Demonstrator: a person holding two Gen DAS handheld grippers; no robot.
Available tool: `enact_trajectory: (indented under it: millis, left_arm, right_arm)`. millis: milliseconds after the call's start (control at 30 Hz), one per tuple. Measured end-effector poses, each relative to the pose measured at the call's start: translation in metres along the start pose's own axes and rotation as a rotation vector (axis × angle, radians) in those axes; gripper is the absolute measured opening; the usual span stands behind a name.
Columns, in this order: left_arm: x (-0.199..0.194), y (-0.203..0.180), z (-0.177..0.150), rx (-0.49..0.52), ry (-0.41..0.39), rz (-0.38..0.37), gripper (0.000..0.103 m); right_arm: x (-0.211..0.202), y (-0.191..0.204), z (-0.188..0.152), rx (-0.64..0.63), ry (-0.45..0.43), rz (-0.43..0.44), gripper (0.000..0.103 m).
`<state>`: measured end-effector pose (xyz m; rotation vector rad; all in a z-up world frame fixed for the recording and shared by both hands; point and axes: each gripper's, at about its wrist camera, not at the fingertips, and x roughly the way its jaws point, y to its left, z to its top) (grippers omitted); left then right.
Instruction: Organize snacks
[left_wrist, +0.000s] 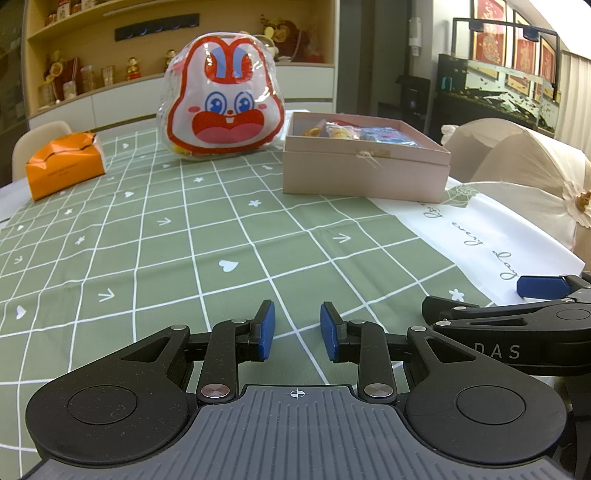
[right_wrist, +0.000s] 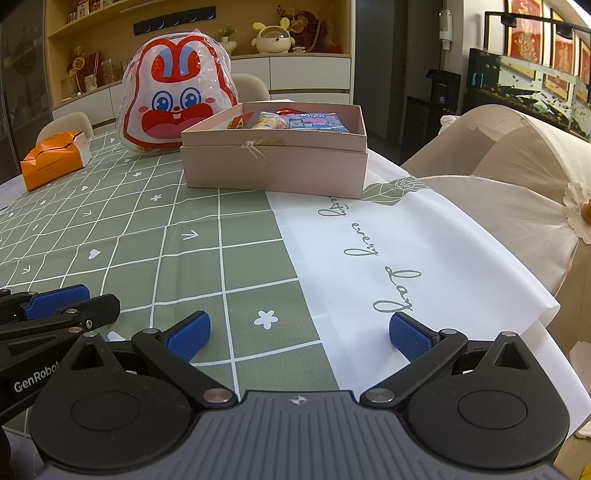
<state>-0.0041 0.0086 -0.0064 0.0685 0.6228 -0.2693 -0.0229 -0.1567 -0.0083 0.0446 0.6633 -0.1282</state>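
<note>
Snacks (right_wrist: 291, 121) inside pink box (right_wrist: 275, 162) near table edge; left claw (left_wrist: 297, 330) narrow, right claw (right_wrist: 299, 332) wide, both empty.

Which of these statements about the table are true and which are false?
1. The pink cardboard box is open, with snack packets inside. True.
2. The rabbit-face plastic bag lies flat inside the box. False: it stands on the green checked tablecloth beside the box.
3. The orange paper package sits apart from the box, beyond the bag. True.
4. The left gripper holds a snack. False: nothing is between its fingers.
5. The right gripper is shut. False: it is wide open.
</note>
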Motion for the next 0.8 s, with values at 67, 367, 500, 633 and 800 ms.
enact_trajectory:
  millis: [67, 367, 500, 633, 800]
  left_arm:
    - [0.0000, 0.0001, 0.0000, 0.000, 0.000, 0.000, 0.031]
    - [-0.0001, 0.0000, 0.0000, 0.000, 0.000, 0.000, 0.031]
    - [-0.0002, -0.0001, 0.0000, 0.000, 0.000, 0.000, 0.031]
    - [-0.0002, -0.0002, 0.0000, 0.001, 0.000, 0.000, 0.031]
    - [-0.0003, -0.0010, -0.0005, 0.011, -0.001, -0.003, 0.031]
  right_arm:
    - [0.0000, 0.0000, 0.0000, 0.000, 0.000, 0.000, 0.103]
    - [0.0001, -0.0001, -0.0002, 0.000, 0.000, 0.000, 0.103]
    - [0.0001, -0.0001, -0.0002, 0.000, 0.000, 0.000, 0.103]
    - [0.0000, 0.0000, -0.0001, 0.001, 0.000, 0.000, 0.103]
    - [-0.0001, -0.0001, -0.0001, 0.001, 0.000, 0.000, 0.103]
